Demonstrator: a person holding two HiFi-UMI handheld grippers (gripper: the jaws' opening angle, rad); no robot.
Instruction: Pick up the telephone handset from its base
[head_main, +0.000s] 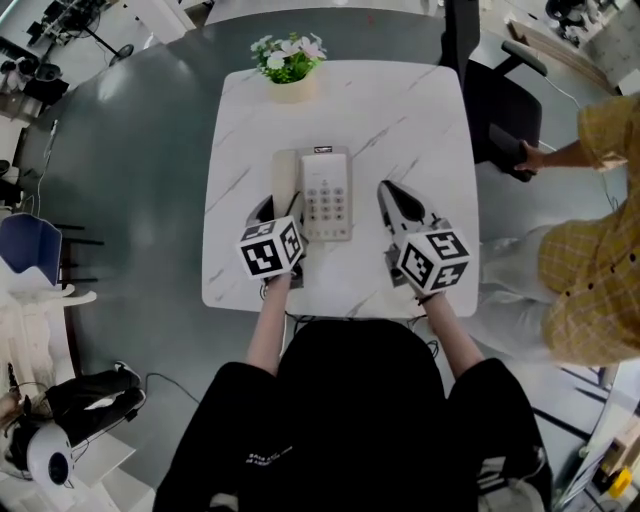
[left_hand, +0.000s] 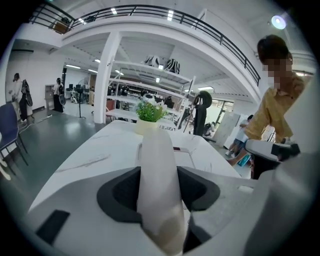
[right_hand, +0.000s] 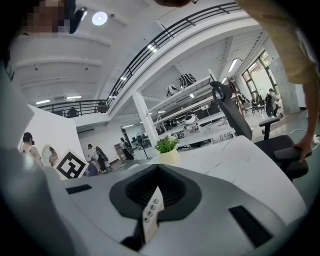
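Note:
A cream telephone base (head_main: 328, 195) with a keypad sits mid-table on the white marble table (head_main: 420, 120). Its handset (head_main: 285, 178) lies along the base's left side. My left gripper (head_main: 278, 208) grips the handset's near end. In the left gripper view the handset (left_hand: 157, 165) fills the gap between both dark pads of the left gripper (left_hand: 158, 187), with the base (left_hand: 182, 156) behind it. Whether the handset is clear of its cradle does not show. My right gripper (head_main: 389, 193) hovers right of the base, shut and holding nothing. In its own view the right gripper (right_hand: 159, 172) shows a sliver of keypad (right_hand: 150, 216) below the tips.
A potted plant (head_main: 288, 62) stands at the table's far edge. A person in a yellow shirt (head_main: 592, 240) stands close to the right side. Their hand rests on a black office chair (head_main: 502, 100) at the far right corner. Grey floor surrounds the table.

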